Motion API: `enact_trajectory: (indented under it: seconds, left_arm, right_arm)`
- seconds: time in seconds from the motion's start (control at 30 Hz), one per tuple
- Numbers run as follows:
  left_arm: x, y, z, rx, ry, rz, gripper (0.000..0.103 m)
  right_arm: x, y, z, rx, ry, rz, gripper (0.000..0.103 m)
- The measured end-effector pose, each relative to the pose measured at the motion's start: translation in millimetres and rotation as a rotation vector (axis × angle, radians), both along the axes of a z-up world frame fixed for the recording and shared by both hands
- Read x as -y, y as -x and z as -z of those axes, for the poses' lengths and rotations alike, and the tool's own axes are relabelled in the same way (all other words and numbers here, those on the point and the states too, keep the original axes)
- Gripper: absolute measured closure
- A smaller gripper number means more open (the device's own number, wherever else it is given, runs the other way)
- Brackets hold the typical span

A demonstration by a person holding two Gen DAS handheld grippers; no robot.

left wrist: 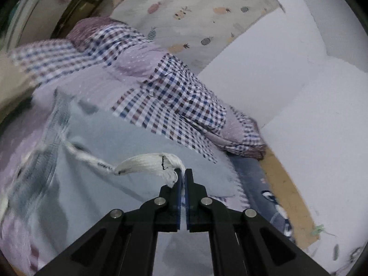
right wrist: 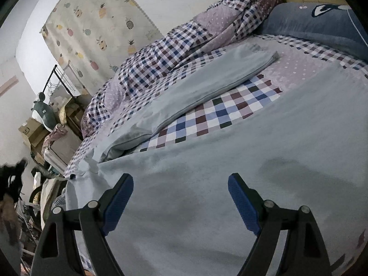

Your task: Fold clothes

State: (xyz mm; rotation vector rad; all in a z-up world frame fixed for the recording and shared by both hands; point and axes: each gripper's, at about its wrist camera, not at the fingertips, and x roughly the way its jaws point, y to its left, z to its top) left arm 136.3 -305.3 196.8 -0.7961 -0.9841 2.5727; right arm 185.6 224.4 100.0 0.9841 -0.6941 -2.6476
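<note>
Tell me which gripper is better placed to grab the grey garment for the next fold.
Probably the right gripper: it's open above the grey garment. The left gripper is shut on the white drawstring.

garment: pale grey-blue sweatpants [right wrist: 207, 184] | lying spread flat across the checked bed sheet [right wrist: 230, 110] | one leg [right wrist: 207, 80] stretching toward the pillow [right wrist: 322, 25] | white drawstring [left wrist: 147, 161] trailing loose
</note>
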Motion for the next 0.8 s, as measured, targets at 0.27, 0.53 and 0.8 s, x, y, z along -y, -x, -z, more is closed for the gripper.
enact_trajectory:
  seconds: [0.27, 0.53, 0.8]
  left_arm:
    - [-49.3, 113.1, -11.6, 0.072, 0.138, -0.016, 0.102]
    - [-94.3, 197.9, 23.2, 0.169, 0.262, -0.040, 0.102]
    - [-116.0, 233.3, 112.5, 0.400, 0.191, 0.010, 0.093]
  right_arm:
    - [-3.2, 4.8, 3.2, 0.015, 0.036, 0.010, 0.015]
    - [-12.3, 11.7, 4.8, 0.028, 0.074, 0.029, 0.015]
    - [-12.8, 11.9, 2.8, 0.014, 0.047, 0.039, 0.015]
